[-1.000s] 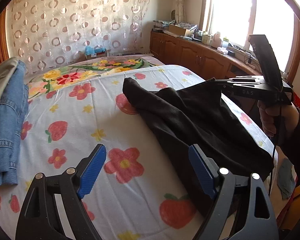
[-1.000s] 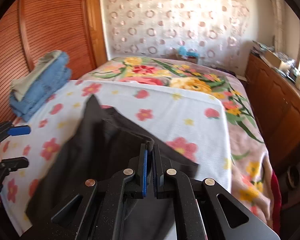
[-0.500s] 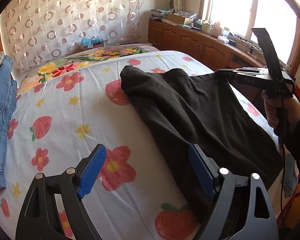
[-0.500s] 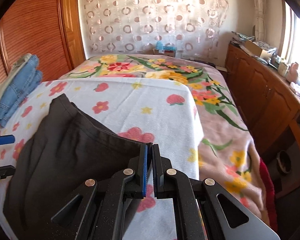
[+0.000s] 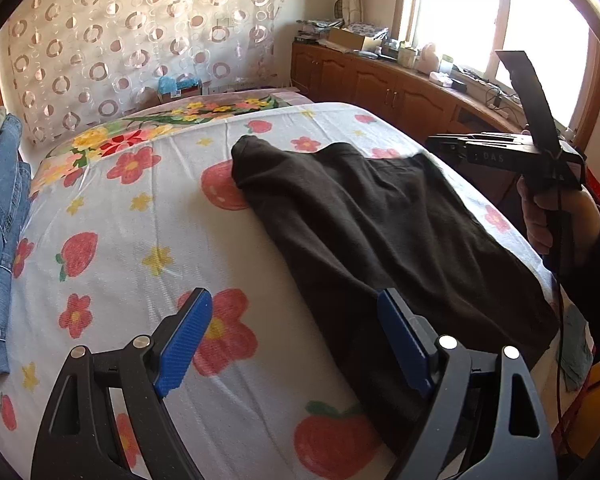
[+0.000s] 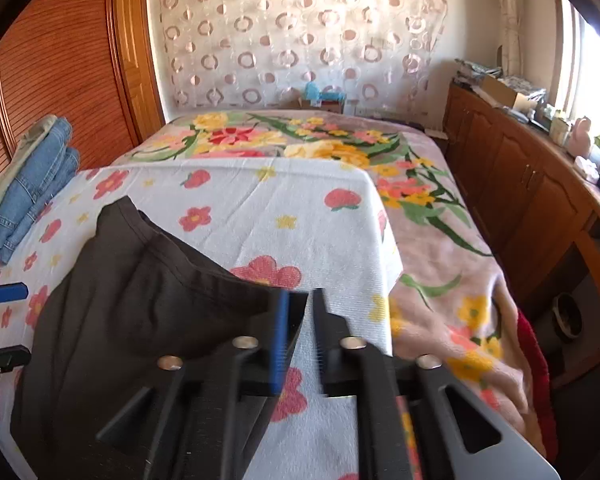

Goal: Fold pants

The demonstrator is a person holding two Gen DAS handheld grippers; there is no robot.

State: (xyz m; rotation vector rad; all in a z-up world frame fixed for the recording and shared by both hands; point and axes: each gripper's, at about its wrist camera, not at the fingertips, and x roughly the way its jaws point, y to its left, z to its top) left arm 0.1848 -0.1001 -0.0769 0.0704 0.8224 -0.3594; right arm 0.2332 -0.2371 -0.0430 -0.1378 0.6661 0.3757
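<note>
The black pants (image 5: 380,232) lay spread on the flower-print sheet (image 5: 140,240) of the bed, ahead of and between both claws. The left gripper (image 5: 296,332) hung released, its blue pads wide apart, the right pad over the near edge of the cloth without pinching it; its lower frame was cut off by the picture's edge. The right gripper (image 6: 306,312) had just been opening: a narrow gap showed between its blurred fingers, with white sheet visible through it and the pants' corner just left of them, no longer clamped. Folded jeans (image 6: 32,192) sat far to the left, partly cropped.
</note>
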